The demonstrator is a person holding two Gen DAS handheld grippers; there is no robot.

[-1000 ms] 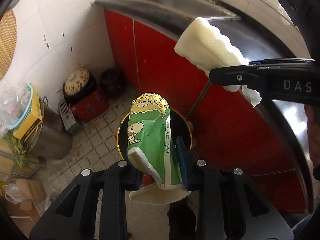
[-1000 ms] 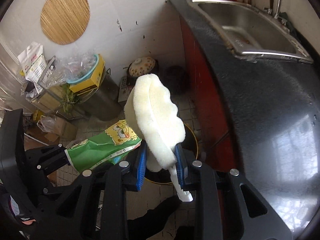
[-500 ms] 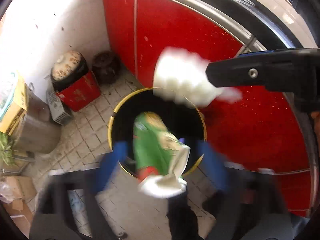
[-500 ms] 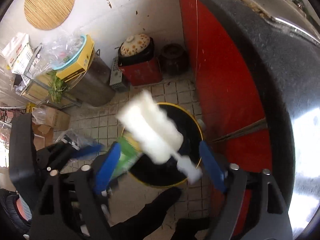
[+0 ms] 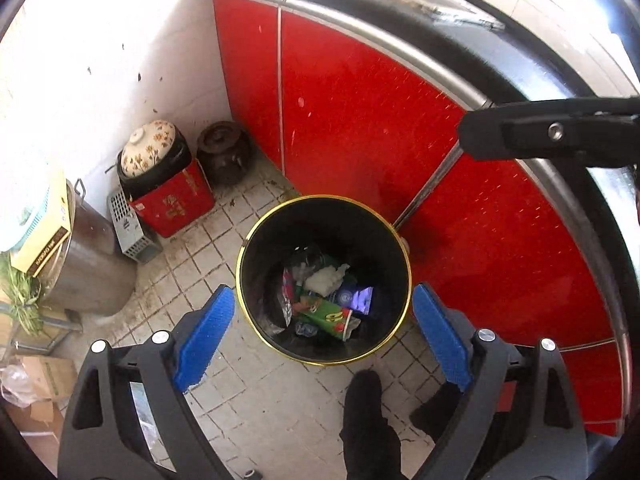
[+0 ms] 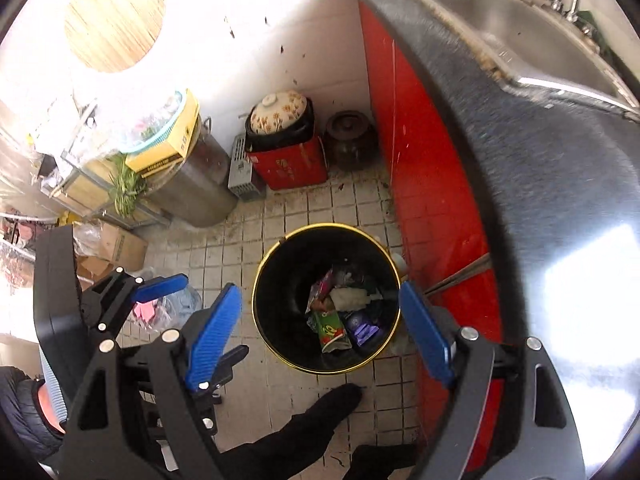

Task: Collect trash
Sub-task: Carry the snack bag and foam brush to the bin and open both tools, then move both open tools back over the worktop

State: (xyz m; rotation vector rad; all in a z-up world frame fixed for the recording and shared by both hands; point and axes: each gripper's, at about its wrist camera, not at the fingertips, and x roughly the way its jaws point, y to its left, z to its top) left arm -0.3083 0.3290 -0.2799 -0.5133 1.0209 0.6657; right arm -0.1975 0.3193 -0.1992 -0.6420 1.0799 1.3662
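A black trash bin with a gold rim (image 5: 248, 248) (image 6: 264, 264) stands on the tiled floor beside red cabinets. Inside lie the green snack bag (image 5: 326, 314) (image 6: 330, 328), the white sponge (image 5: 322, 280) (image 6: 350, 298) and other wrappers. My left gripper (image 5: 320, 332) is open and empty, held above the bin. My right gripper (image 6: 320, 328) is open and empty too, also above the bin. The right gripper's finger (image 5: 540, 136) shows at the right of the left wrist view. The left gripper (image 6: 160, 292) shows at the left of the right wrist view.
Red cabinet doors (image 5: 360, 100) and a dark counter with a steel sink (image 6: 520, 32) are to the right. A red box with a flowered pot (image 5: 160, 184), a dark jar (image 5: 224, 152), a steel pot (image 6: 192, 188) and cartons line the wall. My shoes (image 5: 368, 412) are near the bin.
Both grippers opened and tilted down over the bin. The green snack bag and the white sponge dropped from them and now lie inside the bin.
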